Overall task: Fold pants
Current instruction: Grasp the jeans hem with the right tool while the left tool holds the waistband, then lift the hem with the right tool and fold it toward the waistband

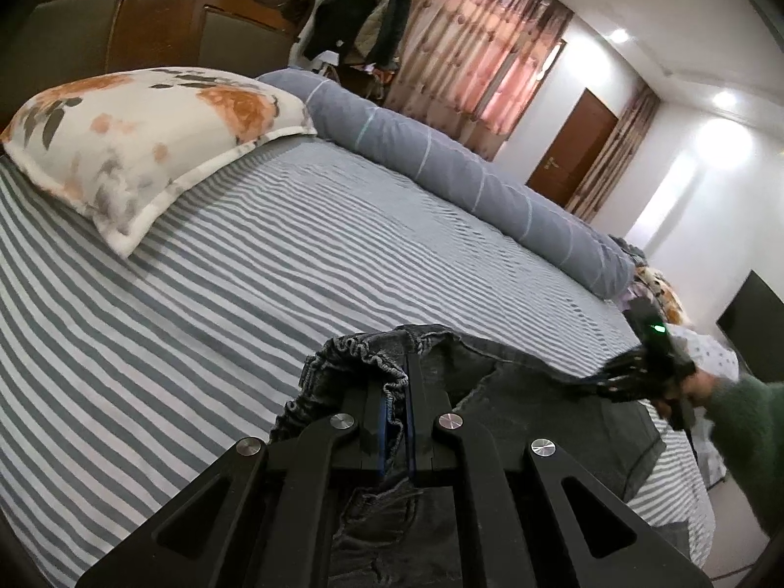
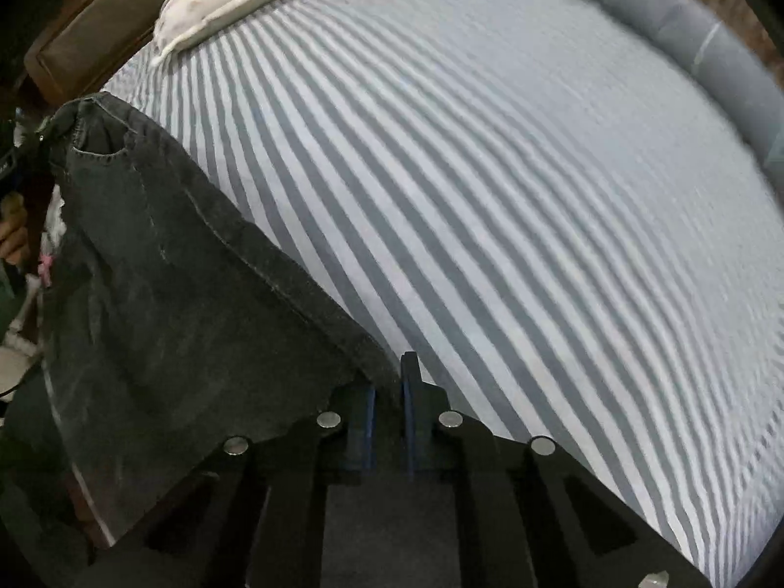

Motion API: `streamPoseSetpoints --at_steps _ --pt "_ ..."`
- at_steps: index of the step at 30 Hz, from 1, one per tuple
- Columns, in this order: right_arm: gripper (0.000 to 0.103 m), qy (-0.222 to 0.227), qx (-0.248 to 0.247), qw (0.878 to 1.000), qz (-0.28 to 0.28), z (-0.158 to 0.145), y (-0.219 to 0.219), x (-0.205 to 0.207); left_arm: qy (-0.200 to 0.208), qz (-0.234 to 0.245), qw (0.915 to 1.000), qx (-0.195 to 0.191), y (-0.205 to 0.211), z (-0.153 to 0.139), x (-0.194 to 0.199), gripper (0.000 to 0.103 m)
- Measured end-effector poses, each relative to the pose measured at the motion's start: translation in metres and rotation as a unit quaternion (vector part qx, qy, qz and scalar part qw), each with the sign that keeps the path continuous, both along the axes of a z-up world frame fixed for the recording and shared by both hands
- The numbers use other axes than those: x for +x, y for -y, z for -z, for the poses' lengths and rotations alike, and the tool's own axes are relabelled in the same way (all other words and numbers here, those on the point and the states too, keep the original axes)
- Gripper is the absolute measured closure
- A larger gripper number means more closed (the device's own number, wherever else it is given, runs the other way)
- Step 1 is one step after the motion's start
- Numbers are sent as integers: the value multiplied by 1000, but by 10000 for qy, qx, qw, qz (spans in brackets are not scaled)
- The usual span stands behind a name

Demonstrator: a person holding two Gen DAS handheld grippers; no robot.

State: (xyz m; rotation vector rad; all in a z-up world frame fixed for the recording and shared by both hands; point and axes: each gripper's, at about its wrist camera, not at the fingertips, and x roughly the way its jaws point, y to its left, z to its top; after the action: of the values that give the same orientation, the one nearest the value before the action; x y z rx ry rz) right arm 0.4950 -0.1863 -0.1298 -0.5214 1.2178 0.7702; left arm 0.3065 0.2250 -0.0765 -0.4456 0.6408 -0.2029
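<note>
Big picture first: a wide bed (image 1: 245,294) fills the view, dressed in a grey-and-white striped sheet (image 2: 490,196). Along its far edge runs a long grey bolster (image 1: 441,161) with thin pale bands, and up by the dark wooden headboard (image 1: 161,14) sits a floral pillow (image 1: 147,137), white with orange blooms. Behind that, patterned curtains (image 1: 480,49), a brown door (image 1: 573,147), and dark jackets (image 1: 362,10) hanging on the wall.

Now the action: the dark grey denim pants (image 2: 171,304) are stretched across the near edge of the bed, held between the two tools. From the right wrist view the cloth runs as a taut slope from lower centre up to the left, pocket stitching showing near its top corner.

The left gripper (image 1: 396,392) has its jaws pressed together on the gathered elastic waistband (image 1: 357,357), the ruffled edge bunched up between the blue pads. The right gripper (image 2: 388,392) sits at the other corner, jaws closed tight and pinching the hemmed edge of the denim. In the left wrist view that right tool shows at the far right, a green light on it, gripped by a hand (image 1: 698,387) in a green sleeve (image 1: 745,431).
</note>
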Motion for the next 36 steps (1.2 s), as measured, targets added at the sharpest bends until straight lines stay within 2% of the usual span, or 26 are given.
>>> streamPoseSetpoints --at_steps 4,11,16,21,26,33,36 --pt "96 557 -112 9981 238 -32 10 -30 -17 55 9996 280 3 -7 -2 98" --pt "96 1280 -290 9897 567 -77 5 -117 18 318 9974 646 11 -28 -28 98" --pt "97 1373 -249 9862 888 -88 13 -180 -15 508 9964 671 16 -42 -70 97" --pt "97 1133 -108 9859 1227 -67 25 -244 -246 769 9930 862 24 -40 -119 97" --pt "97 883 -94 9855 1447 -32 28 -295 -730 922 9878 1024 29 -15 -161 94" --pt "97 535 -247 9863 1540 16 25 -332 -1677 1076 9725 1204 32 31 -188 81" --pt "95 516 -416 9861 1524 30 20 -338 -2106 1032 9671 984 28 47 -196 78"
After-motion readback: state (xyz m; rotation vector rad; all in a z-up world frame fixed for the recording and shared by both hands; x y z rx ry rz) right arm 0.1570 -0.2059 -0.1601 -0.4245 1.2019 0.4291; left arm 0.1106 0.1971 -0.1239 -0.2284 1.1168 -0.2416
